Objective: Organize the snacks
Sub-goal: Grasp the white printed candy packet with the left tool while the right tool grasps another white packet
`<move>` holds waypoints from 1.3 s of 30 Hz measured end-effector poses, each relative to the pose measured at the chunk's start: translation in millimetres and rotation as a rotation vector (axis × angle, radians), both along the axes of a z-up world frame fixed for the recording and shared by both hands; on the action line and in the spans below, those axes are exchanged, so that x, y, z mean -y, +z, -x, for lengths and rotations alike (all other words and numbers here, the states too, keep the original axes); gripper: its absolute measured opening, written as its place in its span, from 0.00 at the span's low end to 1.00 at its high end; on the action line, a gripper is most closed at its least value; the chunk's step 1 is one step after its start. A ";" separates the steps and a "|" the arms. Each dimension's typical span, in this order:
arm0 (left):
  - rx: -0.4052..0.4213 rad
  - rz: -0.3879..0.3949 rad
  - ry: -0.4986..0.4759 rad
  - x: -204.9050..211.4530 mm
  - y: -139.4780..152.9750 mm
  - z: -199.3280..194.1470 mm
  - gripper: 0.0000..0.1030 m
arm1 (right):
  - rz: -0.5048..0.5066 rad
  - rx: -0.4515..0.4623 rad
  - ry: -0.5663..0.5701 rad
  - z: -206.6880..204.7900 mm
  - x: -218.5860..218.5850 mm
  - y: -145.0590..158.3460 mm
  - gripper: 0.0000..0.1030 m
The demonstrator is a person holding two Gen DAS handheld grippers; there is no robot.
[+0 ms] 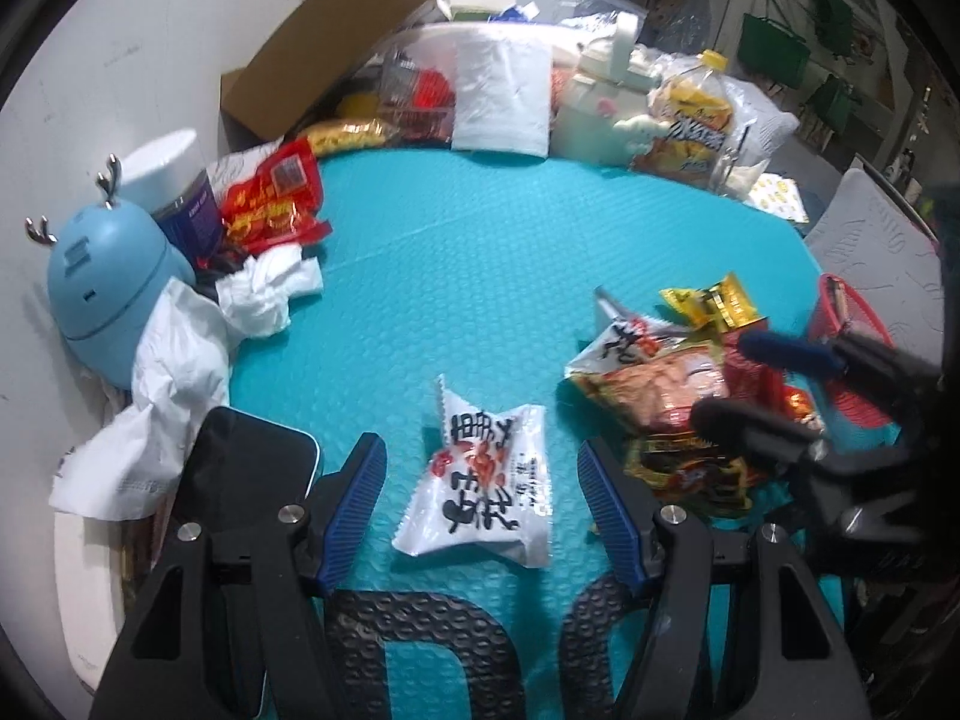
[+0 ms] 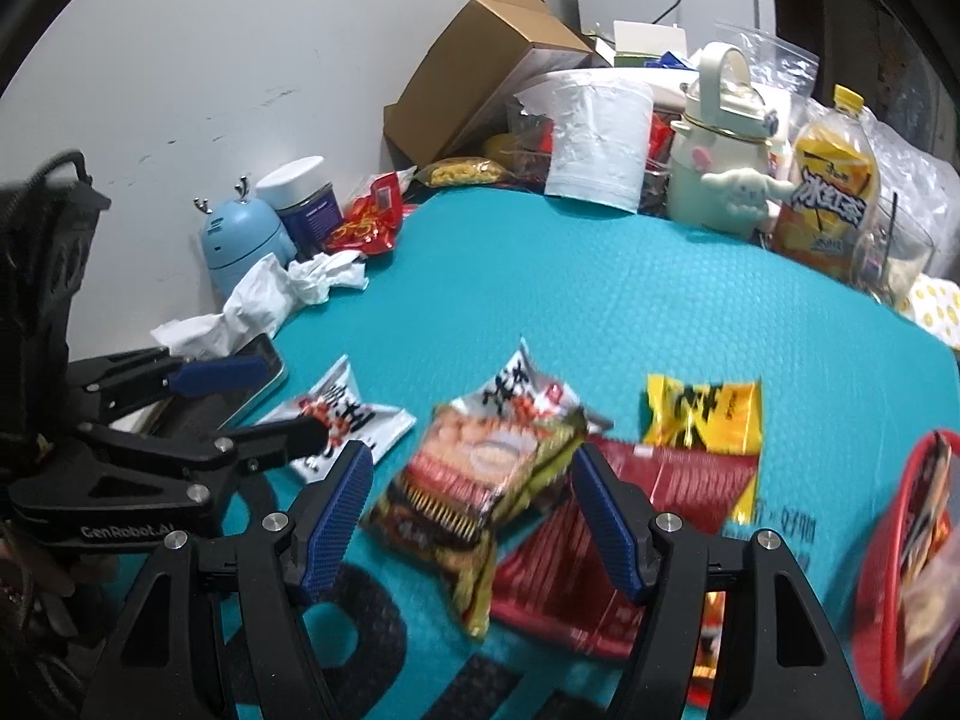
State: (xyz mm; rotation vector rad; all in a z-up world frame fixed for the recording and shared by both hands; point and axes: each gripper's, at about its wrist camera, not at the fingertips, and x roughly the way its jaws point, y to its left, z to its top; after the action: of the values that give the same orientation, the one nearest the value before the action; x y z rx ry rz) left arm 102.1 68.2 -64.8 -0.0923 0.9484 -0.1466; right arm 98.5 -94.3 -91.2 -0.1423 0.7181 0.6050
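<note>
Left gripper point(image 1: 480, 468) spread wide around white snack packet point(image 1: 483, 489) | right gripper point(image 2: 471, 471) wide over snack pile point(image 2: 480, 474) | teal mat point(image 1: 480, 276)

You face a scuffed white wall point(image 2: 180, 60) behind a teal bubble-textured mat point(image 1: 480, 252); an open cardboard box point(image 2: 480, 66) leans there, green bags point(image 1: 774, 48) hang far right
</note>
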 end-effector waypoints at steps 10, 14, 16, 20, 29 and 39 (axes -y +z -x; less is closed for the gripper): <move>-0.066 0.030 0.026 -9.1 -25.7 -15.7 0.63 | 0.061 0.019 0.027 -36.4 -14.3 6.3 0.67; -0.051 0.034 0.026 -9.3 -29.1 -17.5 0.45 | 0.092 0.004 0.053 -53.9 -20.0 4.3 0.67; -0.055 0.057 0.009 -9.0 -29.9 -20.7 0.31 | 0.109 -0.002 0.061 -59.8 -22.2 2.1 0.67; -0.054 0.075 0.002 -9.5 -29.1 -29.3 0.24 | 0.127 -0.067 0.116 -75.2 -27.5 -7.0 0.63; -0.038 0.048 -0.003 -9.5 -27.9 -40.3 0.24 | 0.178 -0.194 0.175 -94.2 -39.2 -31.2 0.57; -0.043 0.061 -0.022 -6.6 -26.7 -35.8 0.24 | 0.195 -0.142 0.146 -83.2 -36.9 -29.9 0.25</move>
State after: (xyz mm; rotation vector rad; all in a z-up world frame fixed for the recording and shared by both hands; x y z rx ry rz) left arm 137.9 74.8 -91.6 -0.1423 0.9880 -0.1944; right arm 181.7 -57.4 -121.1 -0.3370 0.9096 0.6885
